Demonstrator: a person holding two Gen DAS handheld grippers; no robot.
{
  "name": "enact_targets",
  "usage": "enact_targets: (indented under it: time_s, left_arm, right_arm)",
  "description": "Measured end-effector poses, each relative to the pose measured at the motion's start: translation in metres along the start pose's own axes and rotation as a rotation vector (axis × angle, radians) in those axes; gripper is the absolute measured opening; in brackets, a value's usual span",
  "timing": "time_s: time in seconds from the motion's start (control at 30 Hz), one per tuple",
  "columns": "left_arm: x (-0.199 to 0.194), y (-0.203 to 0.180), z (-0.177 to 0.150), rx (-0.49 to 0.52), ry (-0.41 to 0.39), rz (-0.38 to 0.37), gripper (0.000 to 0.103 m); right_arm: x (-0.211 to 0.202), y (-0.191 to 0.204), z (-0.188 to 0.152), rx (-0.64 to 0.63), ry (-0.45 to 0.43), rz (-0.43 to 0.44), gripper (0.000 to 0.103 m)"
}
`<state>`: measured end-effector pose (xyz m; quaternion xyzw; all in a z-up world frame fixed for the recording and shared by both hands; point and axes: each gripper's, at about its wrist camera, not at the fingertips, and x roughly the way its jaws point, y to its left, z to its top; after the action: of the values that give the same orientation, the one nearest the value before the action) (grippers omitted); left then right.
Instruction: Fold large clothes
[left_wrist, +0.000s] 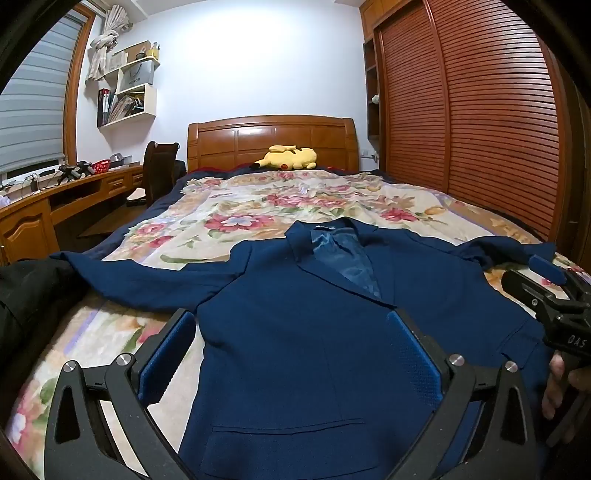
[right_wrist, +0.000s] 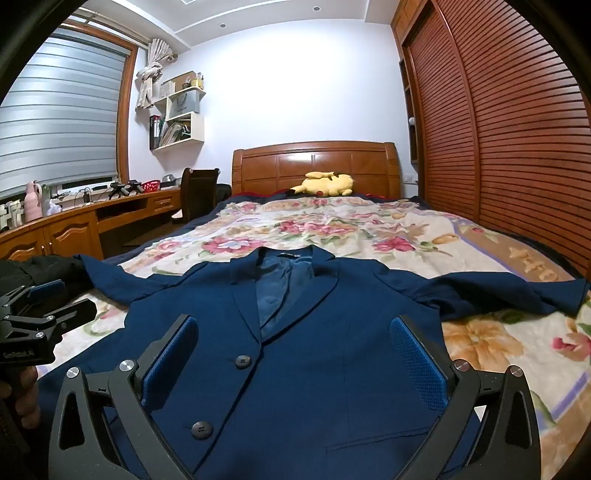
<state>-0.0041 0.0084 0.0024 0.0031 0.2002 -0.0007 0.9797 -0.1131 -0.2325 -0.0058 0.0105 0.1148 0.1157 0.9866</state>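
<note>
A navy blue suit jacket (left_wrist: 295, 306) (right_wrist: 306, 332) lies face up on the floral bedspread, collar toward the headboard, both sleeves spread out sideways. Two dark buttons (right_wrist: 242, 361) show on its front. My left gripper (left_wrist: 291, 339) hovers open above the jacket's left front panel, blue pads wide apart with nothing between them. My right gripper (right_wrist: 295, 347) is open over the right front panel, also empty. Each gripper shows at the edge of the other view: the right one (left_wrist: 546, 291), the left one (right_wrist: 44, 299), each held by a hand.
The bed's floral blanket (left_wrist: 258, 206) stretches to a wooden headboard (left_wrist: 273, 140) with a yellow plush toy (left_wrist: 288, 157) on it. A dark garment (left_wrist: 33, 291) lies at the left sleeve's end. A louvred wardrobe (left_wrist: 461, 110) lines the right; desk (left_wrist: 55, 199) and chair stand left.
</note>
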Motion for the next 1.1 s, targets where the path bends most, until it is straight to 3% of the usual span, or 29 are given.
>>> enact_targets:
  time_s: [0.4,1.1]
  left_arm:
    - [-0.014,0.025,-0.012,-0.004,0.026,0.050,0.103]
    - [-0.006,0.092,-0.023,-0.025,0.138,0.143,0.103]
  right_arm:
    - [-0.009,0.005,0.005,-0.004,0.001,0.094,0.103]
    - [0.033,0.018,0.010,-0.059,0.042,0.202,0.101]
